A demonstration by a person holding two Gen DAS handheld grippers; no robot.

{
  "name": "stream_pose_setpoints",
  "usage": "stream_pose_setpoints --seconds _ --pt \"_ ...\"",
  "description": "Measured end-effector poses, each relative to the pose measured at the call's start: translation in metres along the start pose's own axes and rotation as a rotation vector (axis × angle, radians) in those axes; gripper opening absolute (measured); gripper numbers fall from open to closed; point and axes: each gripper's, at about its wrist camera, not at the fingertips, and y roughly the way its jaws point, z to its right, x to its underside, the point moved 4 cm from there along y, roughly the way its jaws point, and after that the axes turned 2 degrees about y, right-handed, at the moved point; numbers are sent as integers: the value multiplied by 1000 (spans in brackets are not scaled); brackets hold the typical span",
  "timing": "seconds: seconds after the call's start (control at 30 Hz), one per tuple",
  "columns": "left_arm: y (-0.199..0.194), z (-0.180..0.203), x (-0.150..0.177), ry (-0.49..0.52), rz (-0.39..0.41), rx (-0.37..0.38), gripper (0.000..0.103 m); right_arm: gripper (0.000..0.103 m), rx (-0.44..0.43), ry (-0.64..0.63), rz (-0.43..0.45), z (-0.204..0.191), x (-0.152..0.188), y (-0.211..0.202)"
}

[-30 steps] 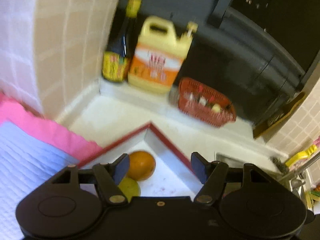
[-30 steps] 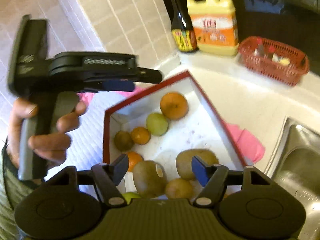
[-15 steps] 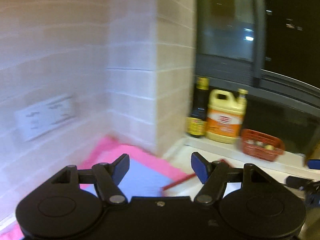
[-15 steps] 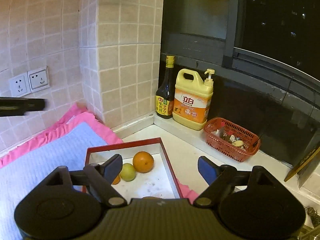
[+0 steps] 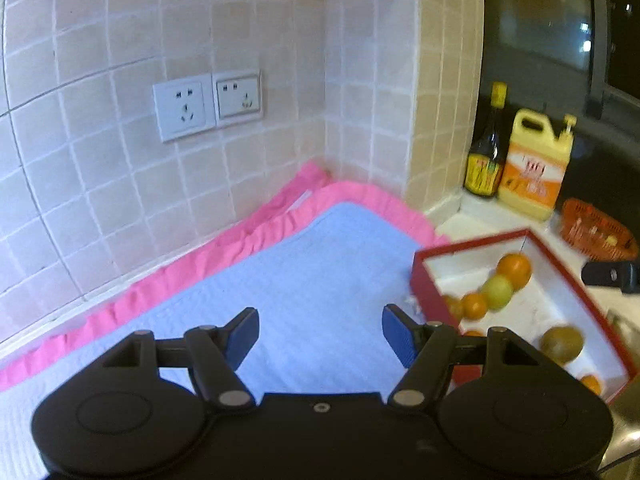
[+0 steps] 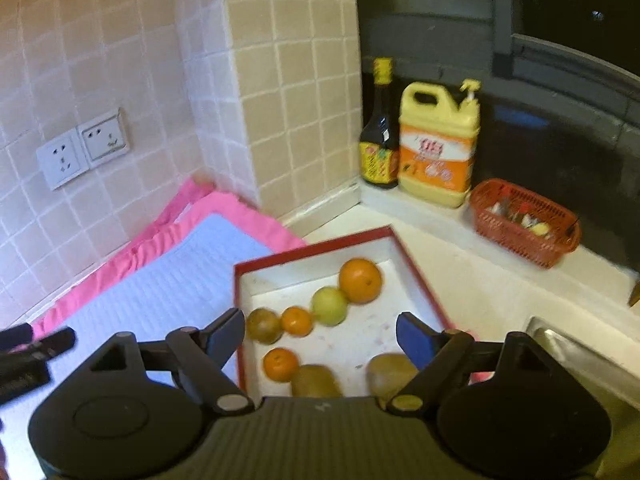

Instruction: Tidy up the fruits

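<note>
While both grippers stand empty, the stock reads as follows, large to small. Tiled wall (image 5: 120, 60), two sockets (image 5: 208, 104) mounted on it. Blue mat (image 5: 320, 272) with pink border, spread on the counter; the left gripper (image 5: 318, 336) now looks across it, jaws apart with nothing between them, whereas a second ago it looked down into the box corner over an orange. Red-rimmed box (image 6: 308, 250), white inside, just right of the mat and partly overlapping its pink edge. Yellow jug (image 6: 438, 148) and dark bottle (image 6: 378, 136) at the back ledge; red basket (image 6: 524, 220) beside them. Right gripper (image 6: 320, 334), jaws spread wide and empty, hanging above the box's near end; a second ago it sat lower and narrower over the brown fruit. Fruit, all in the box: large orange (image 6: 360, 280), green fruit (image 6: 329, 306) touching it, brown fruits (image 6: 316, 380) nearest the camera, small oranges (image 6: 296, 321). Judgement: both hands have pulled back, so a placement looks finished; the mat bears no fruit, and sorting remains to be done.
</note>
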Motion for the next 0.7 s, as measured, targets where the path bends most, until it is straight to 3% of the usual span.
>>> stream_pose_setpoints --seconds 0.2,0.7 --pt "10 8 13 -39 -70 63 81 85 33 -57 -25 -11 11 12" --pt "19 13 17 -49 -86 81 81 85 37 -59 -64 -12 21 22"
